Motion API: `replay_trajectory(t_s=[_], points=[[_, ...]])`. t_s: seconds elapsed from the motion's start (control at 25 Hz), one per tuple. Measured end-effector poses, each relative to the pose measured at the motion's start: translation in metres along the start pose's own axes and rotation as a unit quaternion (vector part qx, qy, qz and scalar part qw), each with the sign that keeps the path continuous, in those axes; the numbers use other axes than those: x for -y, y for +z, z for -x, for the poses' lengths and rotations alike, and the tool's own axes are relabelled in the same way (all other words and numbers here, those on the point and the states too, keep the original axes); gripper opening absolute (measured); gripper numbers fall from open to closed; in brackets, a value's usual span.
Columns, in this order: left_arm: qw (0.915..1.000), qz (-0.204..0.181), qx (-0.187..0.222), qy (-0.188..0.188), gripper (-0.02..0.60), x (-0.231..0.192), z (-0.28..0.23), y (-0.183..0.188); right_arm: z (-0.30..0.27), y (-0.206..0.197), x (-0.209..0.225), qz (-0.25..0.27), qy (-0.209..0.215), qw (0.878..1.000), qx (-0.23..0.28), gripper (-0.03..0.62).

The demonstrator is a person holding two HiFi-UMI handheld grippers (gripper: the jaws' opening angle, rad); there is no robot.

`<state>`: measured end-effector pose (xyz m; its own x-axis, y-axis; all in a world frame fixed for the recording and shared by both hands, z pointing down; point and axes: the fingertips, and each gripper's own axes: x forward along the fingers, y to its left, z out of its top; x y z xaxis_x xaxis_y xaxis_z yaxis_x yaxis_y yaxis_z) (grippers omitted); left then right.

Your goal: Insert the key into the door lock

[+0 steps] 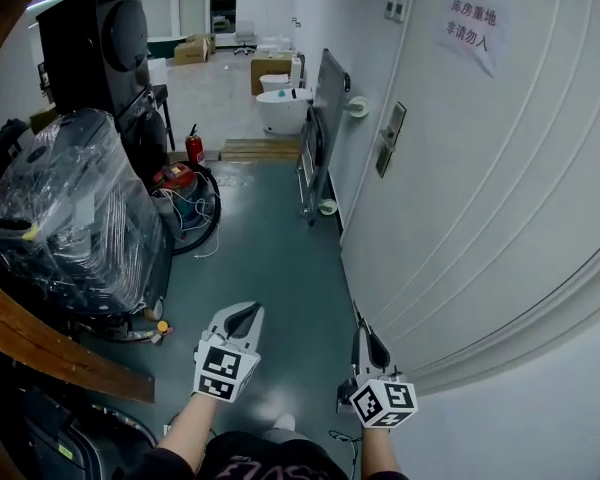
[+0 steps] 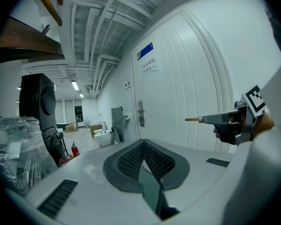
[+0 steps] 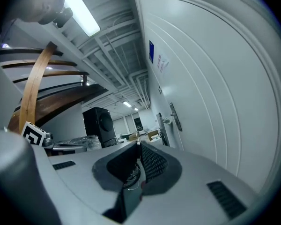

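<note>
The right gripper has its jaws closed on the brass key, and the key's blade sticks out level ahead of their tips. The left gripper has its jaws together with nothing between them. The door lock sits on the white door, well ahead of both grippers.

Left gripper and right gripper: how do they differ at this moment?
The left gripper is shut and empty; the right gripper is shut on a brass key that sticks out past its tips. The right gripper is nearer the door, the left gripper further from it. Both point ahead, side by side.
</note>
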<state>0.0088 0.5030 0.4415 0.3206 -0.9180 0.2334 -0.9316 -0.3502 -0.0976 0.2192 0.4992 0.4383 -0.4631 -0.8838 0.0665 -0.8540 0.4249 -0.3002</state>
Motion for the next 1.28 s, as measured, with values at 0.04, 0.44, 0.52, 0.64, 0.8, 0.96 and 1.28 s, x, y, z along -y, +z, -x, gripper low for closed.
replay_trajectory(t_s=[0.04,0.44,0.52,0.64,0.8,0.96,1.28], points=[[1.0000,-0.001,0.000,0.003,0.012,-0.002,-0.006,0.002,-0.008,0.003,0.004,-0.001,0.002,1.000,0.001,0.078],[0.9995,0.003,0.004,0.033,0.012,-0.027,-0.035,0.019,-0.054,0.026,0.019,-0.015,0.023,1.000,0.007,0.078],[0.9994,0.008,0.004,0.034,0.012,-0.030,-0.041,0.017,-0.059,0.026,0.024,-0.014,0.021,1.000,0.007,0.078],[0.9995,0.008,0.007,0.031,0.012,-0.033,-0.054,0.016,-0.067,0.026,0.033,-0.013,0.015,1.000,0.007,0.078],[0.9996,0.009,0.011,0.025,0.012,-0.042,-0.073,0.014,-0.083,0.028,0.041,-0.012,0.008,1.000,0.012,0.078],[0.9994,0.021,0.018,0.021,0.012,-0.060,-0.096,0.015,-0.107,0.029,0.045,-0.005,0.001,1.000,0.010,0.078],[0.9995,0.029,0.010,0.004,0.012,-0.100,-0.152,0.007,-0.170,0.023,0.053,-0.004,-0.015,1.000,-0.002,0.078]])
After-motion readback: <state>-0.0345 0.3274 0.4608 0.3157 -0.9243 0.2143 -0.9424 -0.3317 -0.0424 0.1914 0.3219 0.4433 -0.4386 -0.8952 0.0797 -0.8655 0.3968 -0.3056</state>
